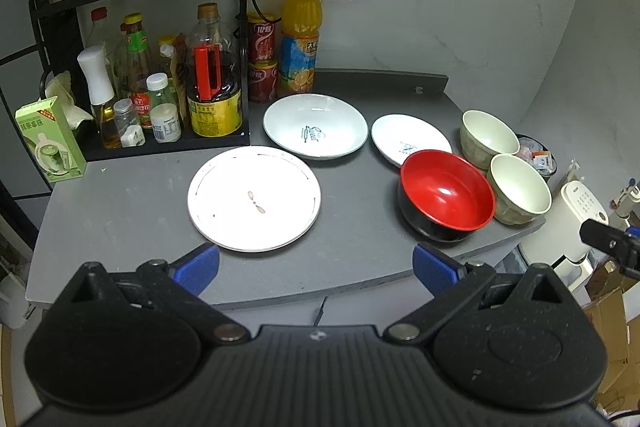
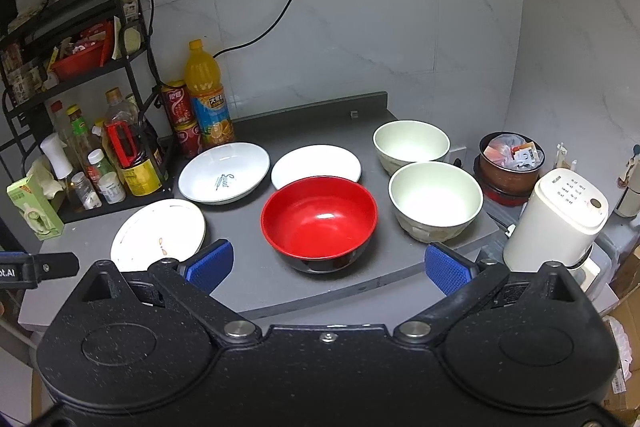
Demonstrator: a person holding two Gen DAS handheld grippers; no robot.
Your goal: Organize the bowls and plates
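Start of task, by the look of it: nothing stacked, nothing gripped. Left gripper spread wide and empty, above the near table edge, facing the flat plate. Right gripper likewise spread, empty, aimed at the red bowl.

Dishes all lie singly on the grey table, a matte, scuffed top.

Near row: flat plate, white, glazed, thin dark rim line, small motif at centre. Red bowl, glossy red inside, black outside, probably lacquer or plastic; deep round wall.

Right side: two cream bowls, thick-walled, just beside each other.

Farther back: deep white plate with printed lettering; small white plate, its edge hidden behind the red bowl.

Judgement: the next move calls for a pinch on a rim. Glazed rims look slippery; expect plates to nest by size, cream bowls one in the other.
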